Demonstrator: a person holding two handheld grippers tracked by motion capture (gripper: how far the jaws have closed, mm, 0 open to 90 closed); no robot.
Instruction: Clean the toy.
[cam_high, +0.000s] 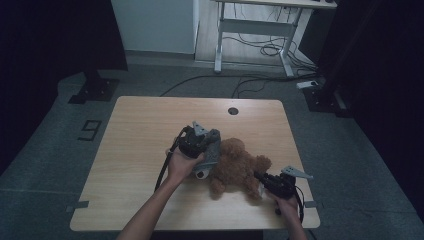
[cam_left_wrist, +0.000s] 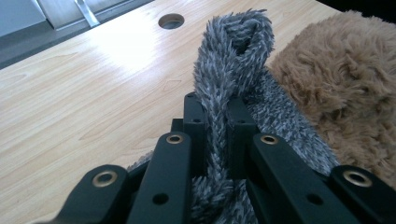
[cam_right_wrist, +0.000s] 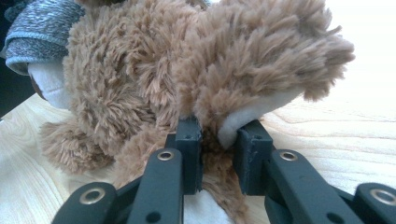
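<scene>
The left tool (cam_high: 210, 150), seen from the high view, sits over the head end of a brown teddy bear (cam_high: 240, 170) and is clamped on a grey knitted hat (cam_high: 212, 157) there. The right tool (cam_high: 261, 179) comes in from the near right corner and grips the bear's foot. The bear lies on its side near the middle of the wooden surface (cam_high: 140, 150), closer to the near right edge, between the two hands.

In the left gripper view, the left tool (cam_left_wrist: 215, 116) has its jaws drawn together on a fold of the grey hat (cam_left_wrist: 233, 60), which rises in a loop between them. The brown bear (cam_left_wrist: 336, 88) lies just to the right, touching the hat, and a round hole (cam_left_wrist: 171, 20) shows in the surface beyond.

In the right gripper view, the right tool (cam_right_wrist: 219, 140) pinches the bear's foot (cam_right_wrist: 261, 70) between its jaws, at the pale sole. The hat (cam_right_wrist: 37, 32) covers the head at upper left.
</scene>
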